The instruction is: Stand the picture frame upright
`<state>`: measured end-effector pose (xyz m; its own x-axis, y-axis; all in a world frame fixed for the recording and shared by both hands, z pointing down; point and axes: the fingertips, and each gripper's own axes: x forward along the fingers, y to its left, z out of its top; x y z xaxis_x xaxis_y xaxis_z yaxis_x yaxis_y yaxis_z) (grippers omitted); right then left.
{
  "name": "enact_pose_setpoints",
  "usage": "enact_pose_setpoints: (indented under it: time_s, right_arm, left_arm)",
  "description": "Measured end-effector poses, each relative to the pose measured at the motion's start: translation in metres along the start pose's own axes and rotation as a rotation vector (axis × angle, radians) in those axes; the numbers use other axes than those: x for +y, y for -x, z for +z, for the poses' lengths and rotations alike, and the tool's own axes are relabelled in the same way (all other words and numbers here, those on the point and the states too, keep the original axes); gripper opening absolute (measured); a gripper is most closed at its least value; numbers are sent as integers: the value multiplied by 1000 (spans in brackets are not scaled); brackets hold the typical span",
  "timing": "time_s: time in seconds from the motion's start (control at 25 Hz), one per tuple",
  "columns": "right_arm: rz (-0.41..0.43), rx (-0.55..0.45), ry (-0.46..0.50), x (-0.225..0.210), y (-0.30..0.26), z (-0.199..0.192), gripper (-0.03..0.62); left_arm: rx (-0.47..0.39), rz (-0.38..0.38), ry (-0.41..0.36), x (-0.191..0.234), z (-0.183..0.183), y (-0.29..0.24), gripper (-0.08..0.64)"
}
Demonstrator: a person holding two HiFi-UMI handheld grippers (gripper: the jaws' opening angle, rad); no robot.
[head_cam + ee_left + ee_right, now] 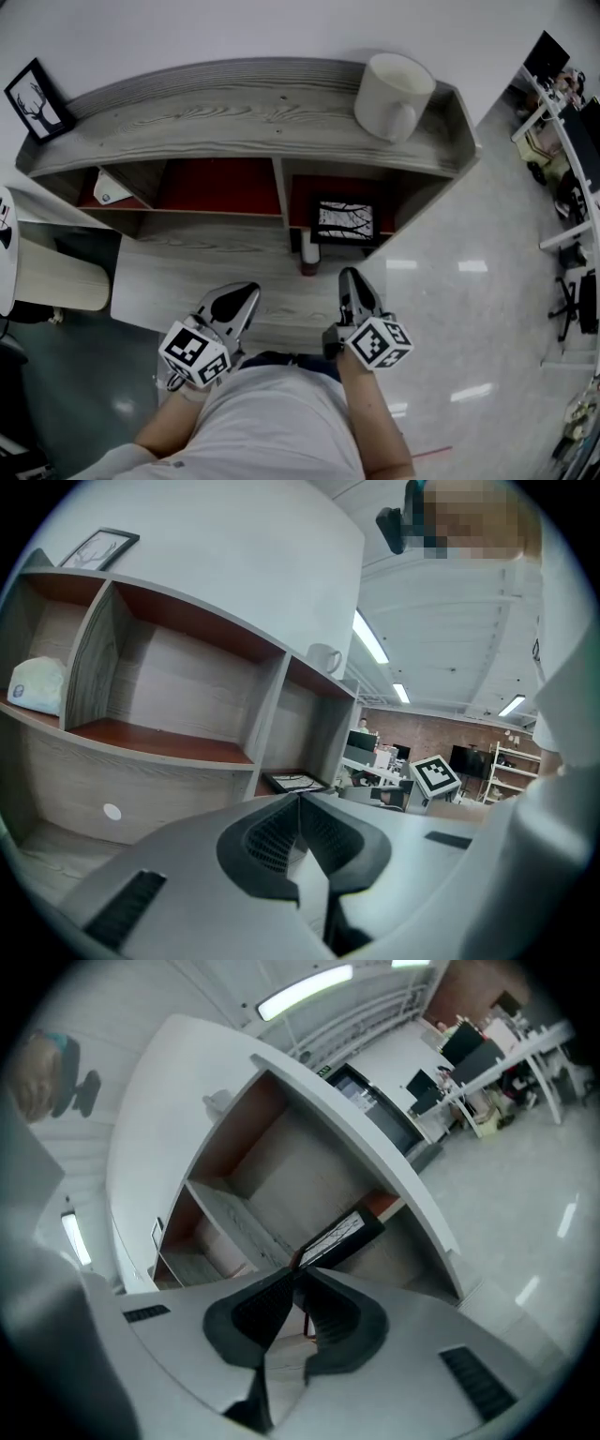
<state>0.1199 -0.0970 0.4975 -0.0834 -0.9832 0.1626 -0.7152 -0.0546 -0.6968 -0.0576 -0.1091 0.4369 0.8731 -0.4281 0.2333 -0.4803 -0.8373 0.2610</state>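
Note:
The black picture frame [343,220] with a branch print lies flat on the red floor of the shelf unit's lower right compartment. It shows low and flat in the left gripper view [295,782] and as a slanted dark bar in the right gripper view [342,1235]. My left gripper [246,298] is shut and empty, short of the shelf's low ledge and left of the frame; its tips meet [300,801]. My right gripper [352,281] is also shut with nothing in it, rolled to one side and pointing at the frame from a short way off [298,1269].
On top of the grey wooden shelf unit [234,112] stand a white mug [394,94] at the right and a second, upright deer picture [37,98] at the far left. A small red bottle [309,253] stands below the frame's compartment. A white bundle [112,190] fills the left compartment.

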Motion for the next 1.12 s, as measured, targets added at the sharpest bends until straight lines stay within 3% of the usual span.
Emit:
enact_pose_setpoints:
  time_s: [0.4,0.52,0.72,1.12]
  right_arm:
    - [72,19,-247,-19,-27,5,37]
    - [89,27,-326,-27,-34,3,123]
    - [112,21,-491,-35,-45,0,134]
    - [169,3,-592,-40,-69,11,143]
  left_arm:
    - [20,95,7,-4,1,-10,17]
    - [27,124,15,-6,-3,-10,17]
    - [34,161,19,-10,-5,-11,17]
    - [55,224,22,-11,-12,-8,17]
